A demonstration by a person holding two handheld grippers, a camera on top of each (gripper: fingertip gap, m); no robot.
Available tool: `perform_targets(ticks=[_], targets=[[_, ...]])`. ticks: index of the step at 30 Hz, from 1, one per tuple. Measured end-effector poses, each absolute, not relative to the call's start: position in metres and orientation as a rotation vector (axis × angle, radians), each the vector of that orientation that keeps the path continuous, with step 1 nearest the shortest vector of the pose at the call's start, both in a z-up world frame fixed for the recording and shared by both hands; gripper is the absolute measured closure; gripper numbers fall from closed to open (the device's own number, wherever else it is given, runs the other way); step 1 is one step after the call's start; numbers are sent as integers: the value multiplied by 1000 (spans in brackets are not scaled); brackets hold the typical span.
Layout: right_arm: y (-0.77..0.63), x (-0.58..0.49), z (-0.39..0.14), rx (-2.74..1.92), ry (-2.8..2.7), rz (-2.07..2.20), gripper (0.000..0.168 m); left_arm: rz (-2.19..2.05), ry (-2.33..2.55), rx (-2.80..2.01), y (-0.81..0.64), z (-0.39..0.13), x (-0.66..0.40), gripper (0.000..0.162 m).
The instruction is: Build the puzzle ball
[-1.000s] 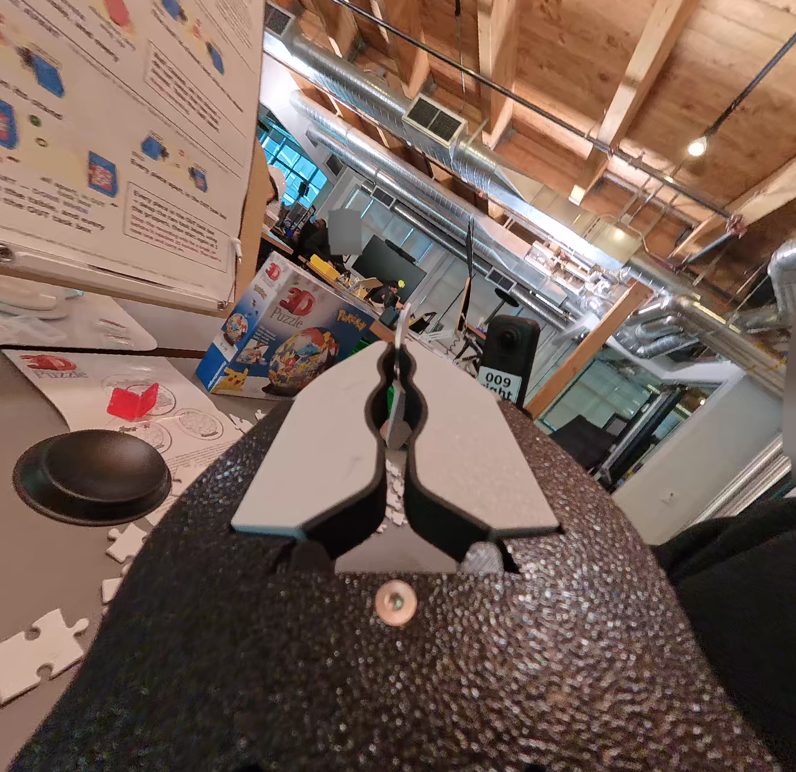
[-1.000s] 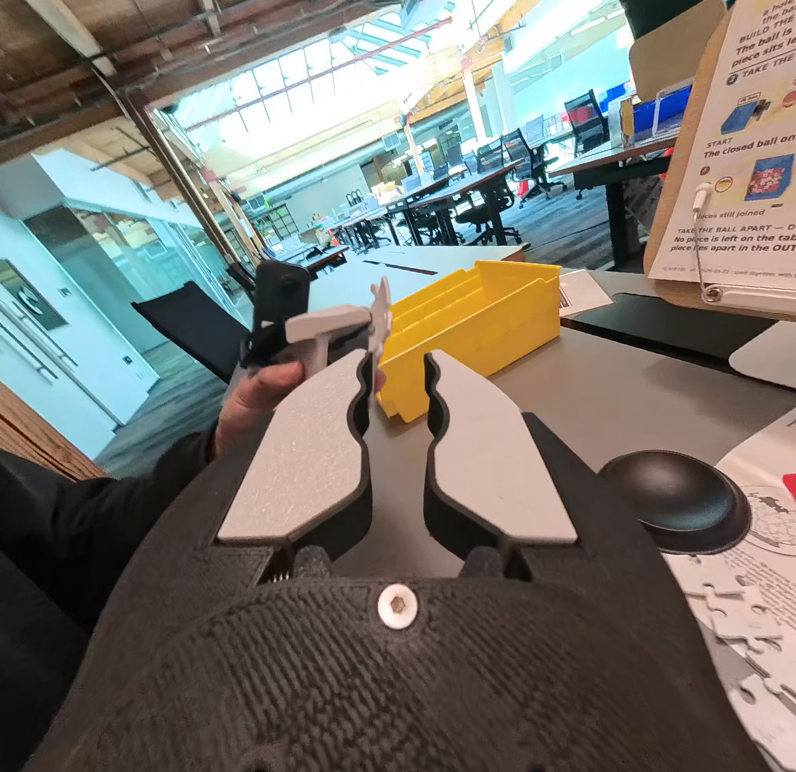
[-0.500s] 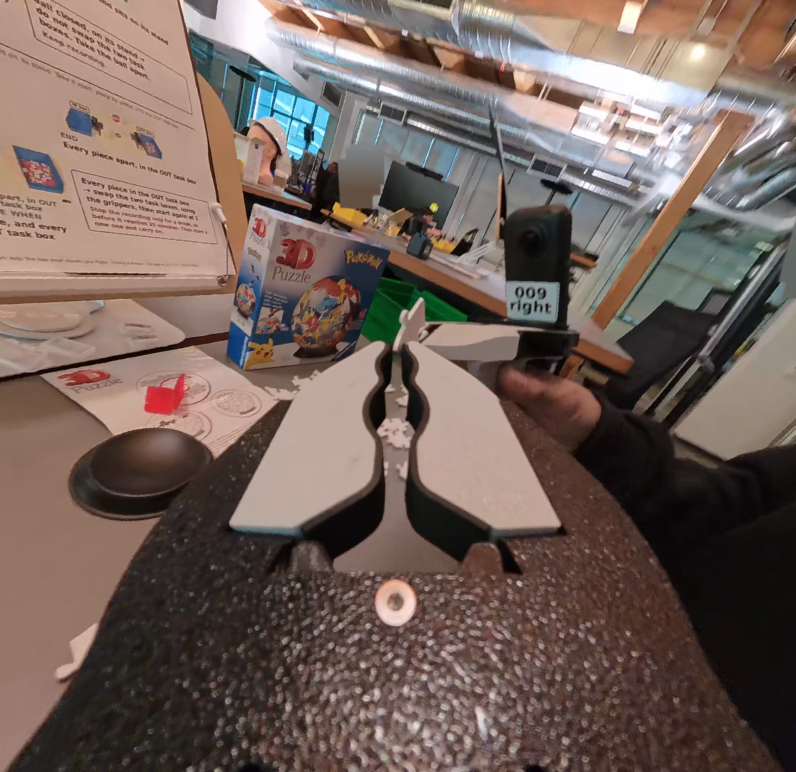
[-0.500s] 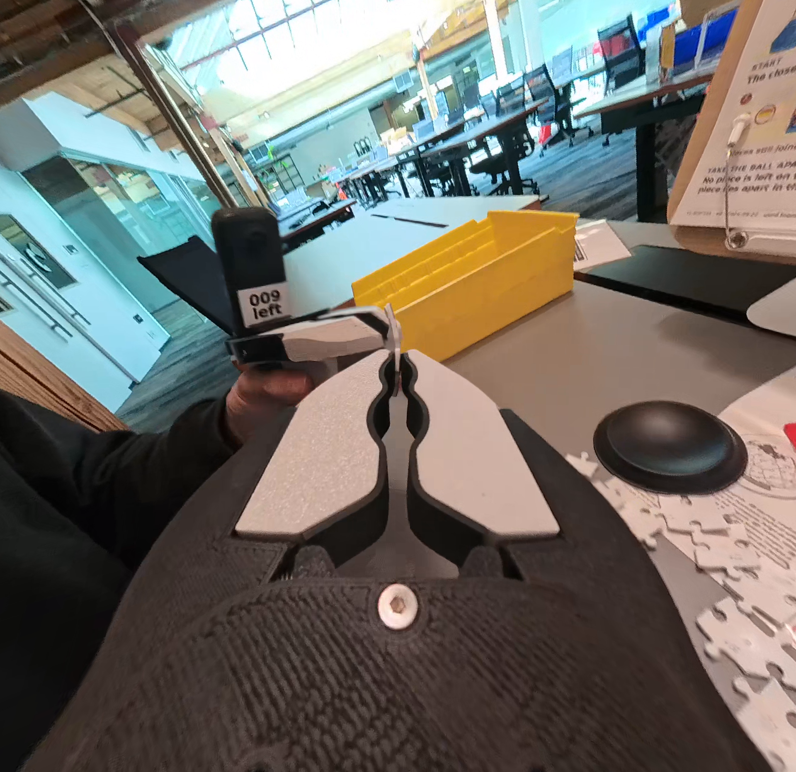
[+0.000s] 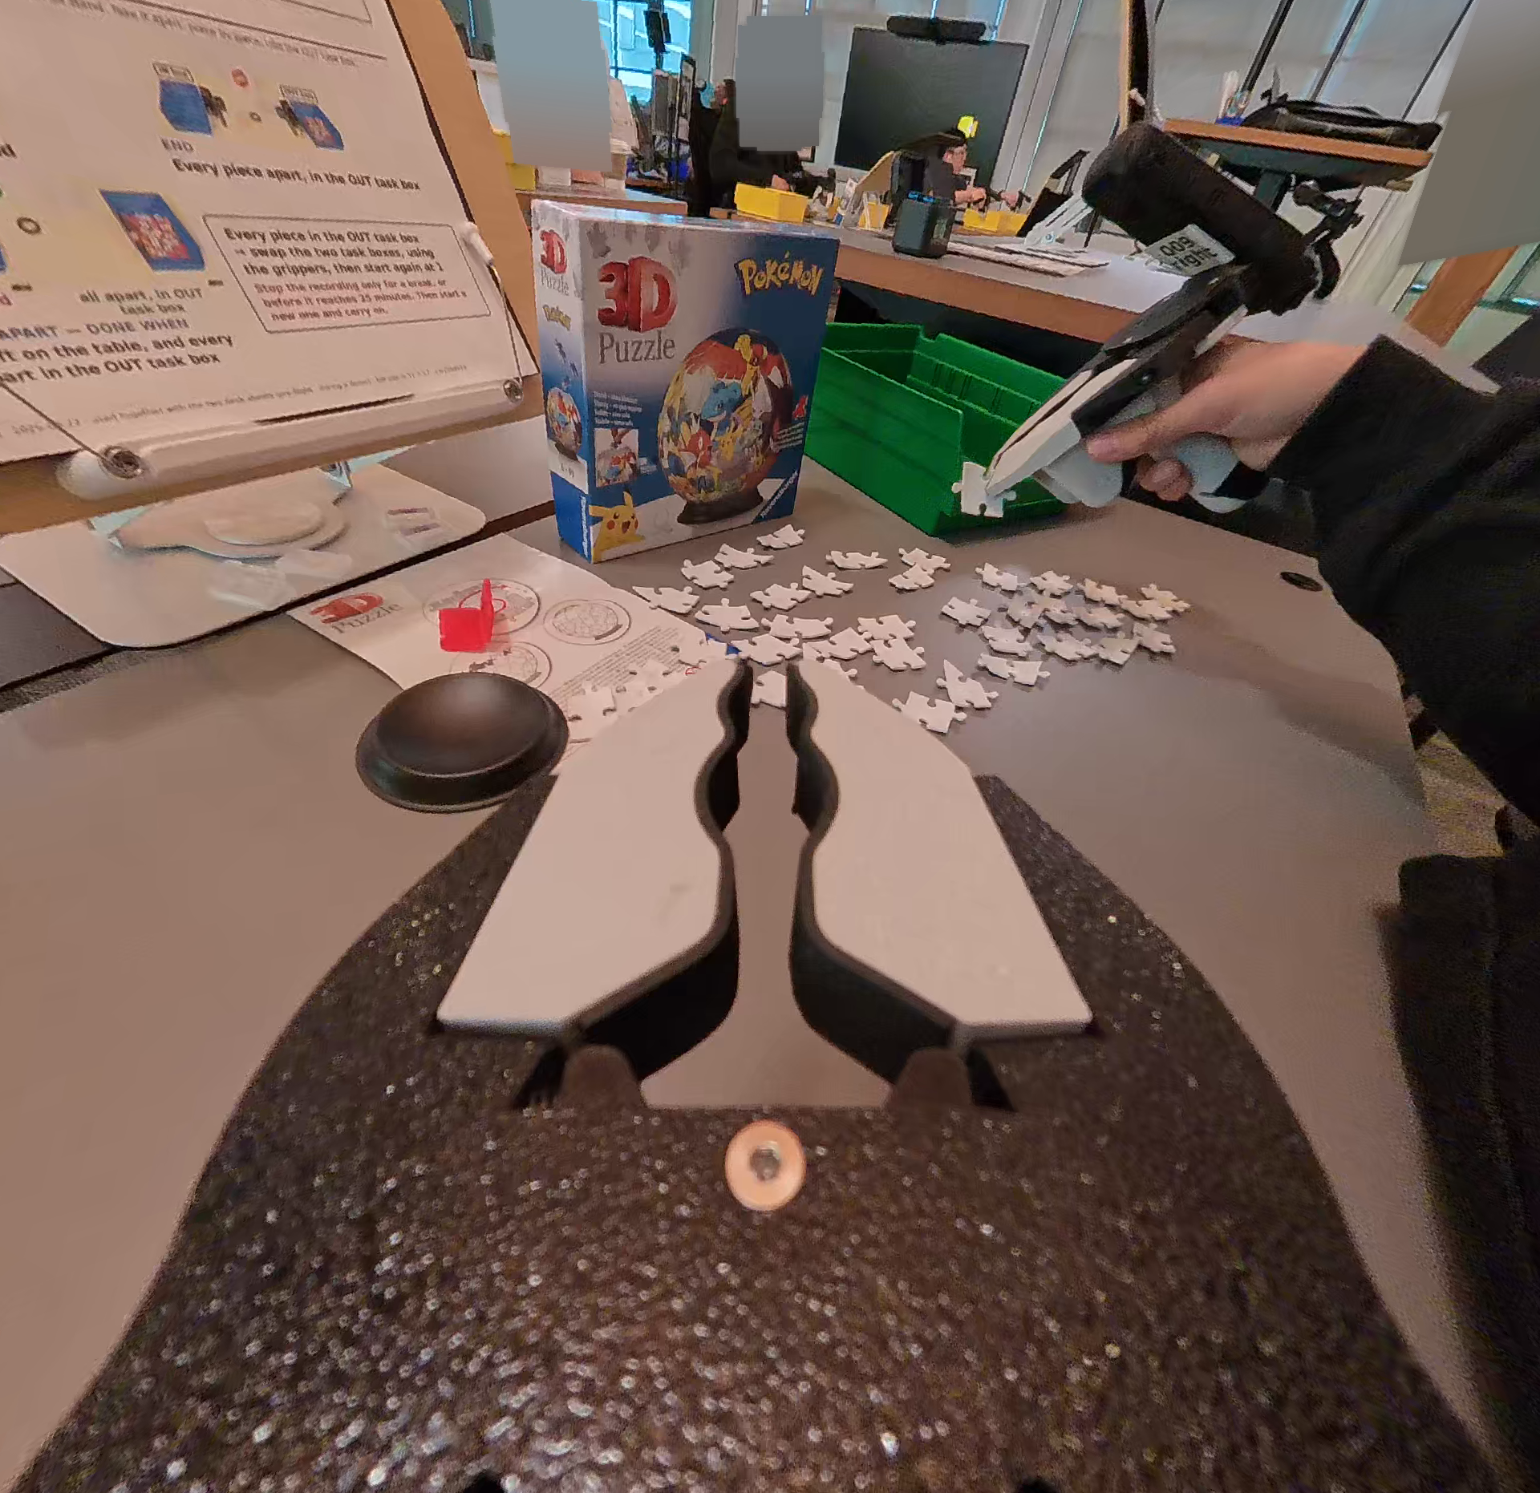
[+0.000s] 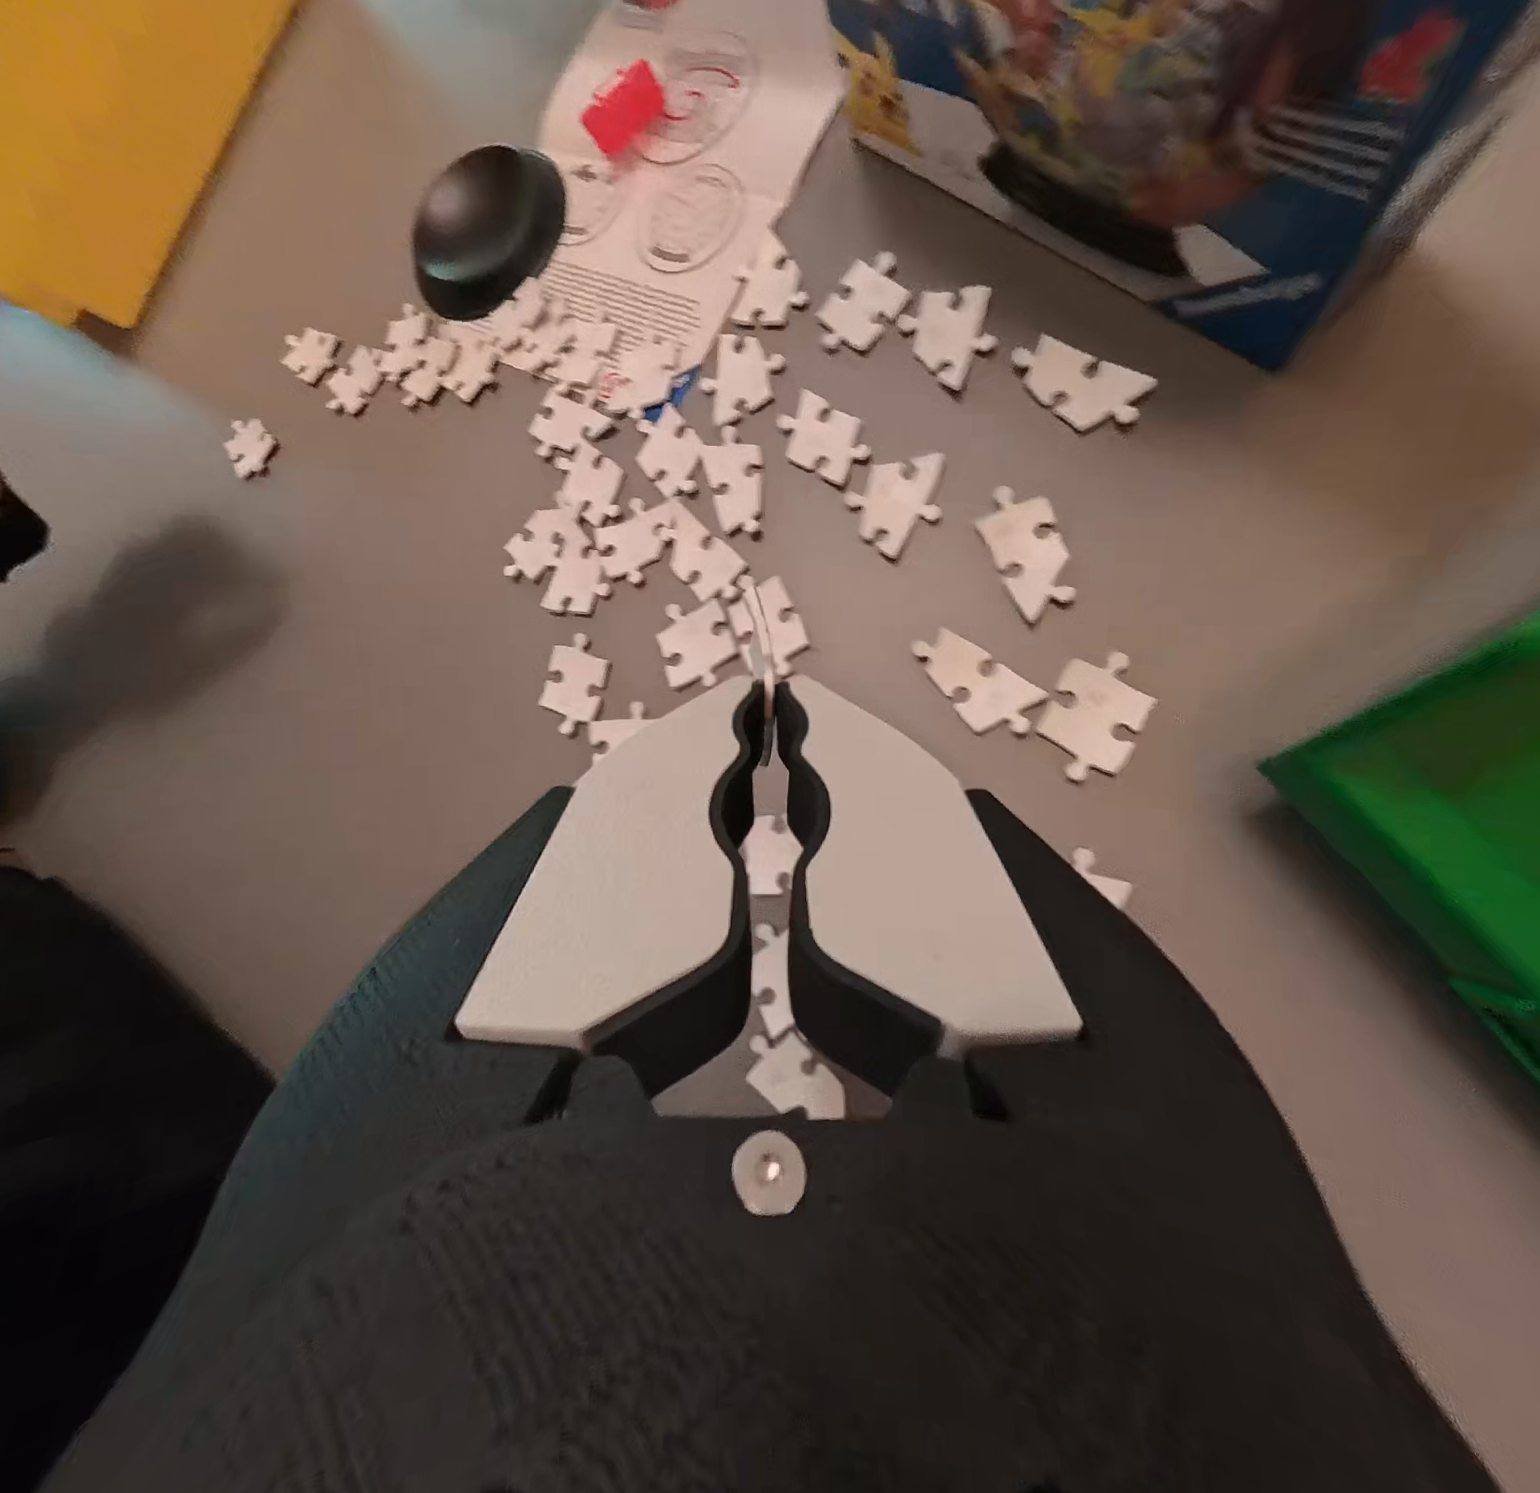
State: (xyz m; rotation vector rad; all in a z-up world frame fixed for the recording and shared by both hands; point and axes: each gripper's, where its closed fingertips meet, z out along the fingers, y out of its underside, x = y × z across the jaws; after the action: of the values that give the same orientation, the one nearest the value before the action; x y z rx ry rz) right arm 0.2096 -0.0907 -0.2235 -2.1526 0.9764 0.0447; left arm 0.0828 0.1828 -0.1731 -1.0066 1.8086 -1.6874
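The left gripper [image 5: 768,687], empty with fingers slightly apart, hovers above the table near the black stand [image 5: 461,736]. Loose puzzle pieces [image 5: 842,628] lie scattered flat beyond it. The right gripper [image 6: 768,687] pinches one held piece [image 6: 760,649] edge-on above them; it looks light, thin and stiff, best gripped mid-body, clear of tabs.

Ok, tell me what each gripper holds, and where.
Right gripper pinches a white puzzle piece by its edge at the fingertips. Left gripper holds nothing.

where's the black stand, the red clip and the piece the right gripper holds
stand [image 5: 461,736]: left wrist view, on its domed top
red clip [image 5: 463,625]: left wrist view, on its front face
held piece [image 5: 977,489]: left wrist view, on its white body at the right gripper's tips
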Motion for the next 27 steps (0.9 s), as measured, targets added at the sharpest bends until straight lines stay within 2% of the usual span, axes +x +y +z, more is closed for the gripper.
perform_targets(ticks=[5, 16, 27], targets=[[-97, 227, -239, -2261, 971, 40, 166, -1722, 1845, -1013, 174, -175, 82, 158], [-70, 279, -236, -2293, 991, 6, 166, -1606, 1971, -951, 168, -193, 63, 160], [-26, 274, -248, -2311, 891, 109, 166, -1607, 1972, -976, 173, -198, 61, 161]])
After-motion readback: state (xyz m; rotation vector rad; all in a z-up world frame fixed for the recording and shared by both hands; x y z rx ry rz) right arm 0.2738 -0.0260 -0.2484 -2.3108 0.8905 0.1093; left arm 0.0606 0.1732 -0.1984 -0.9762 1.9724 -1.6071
